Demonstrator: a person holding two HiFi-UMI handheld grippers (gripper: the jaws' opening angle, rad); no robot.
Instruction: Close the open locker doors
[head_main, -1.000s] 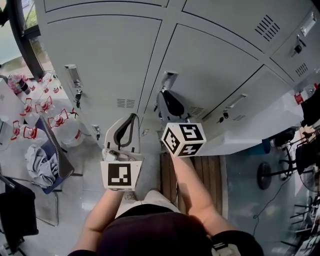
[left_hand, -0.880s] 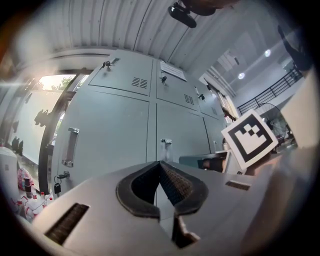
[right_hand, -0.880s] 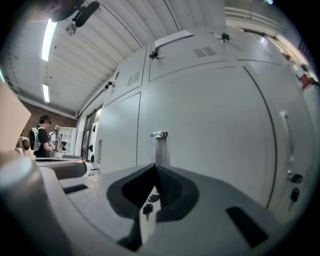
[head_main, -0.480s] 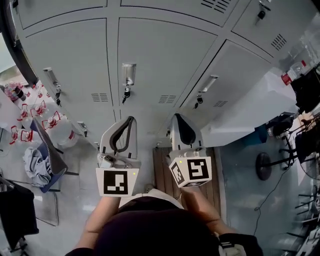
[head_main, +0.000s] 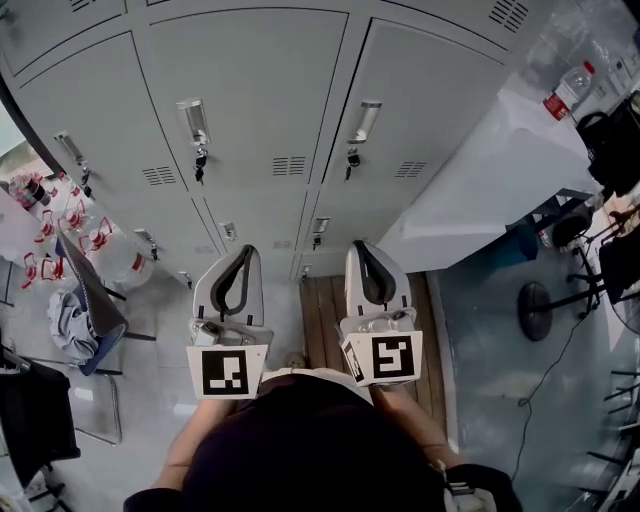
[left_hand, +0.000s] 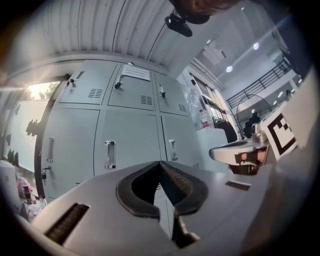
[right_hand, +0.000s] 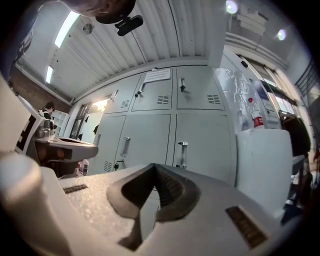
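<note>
Grey locker doors (head_main: 250, 110) fill the wall ahead, and every door I can see lies flush with its frame. Metal handles (head_main: 194, 122) with keys hang on the upper doors. My left gripper (head_main: 243, 250) and right gripper (head_main: 357, 245) are held side by side close to the person's body, pointing at the lockers and well short of them. Both are shut with nothing between the pads. In the left gripper view the left gripper (left_hand: 160, 162) has its tips together before the lockers (left_hand: 125, 145). The right gripper view shows the right gripper (right_hand: 154, 165) likewise, before the lockers (right_hand: 150, 135).
A white cabinet (head_main: 500, 170) juts out at the right of the lockers with a bottle (head_main: 562, 92) on top. A wooden platform (head_main: 325, 320) lies underfoot. Water bottles (head_main: 60, 230) and a chair with a cloth (head_main: 75, 320) stand at the left, a fan base (head_main: 535, 310) at the right.
Both grippers have drawn back from the locker fronts toward the body. The right gripper, earlier up at a door by its handle, is now level beside the left.
</note>
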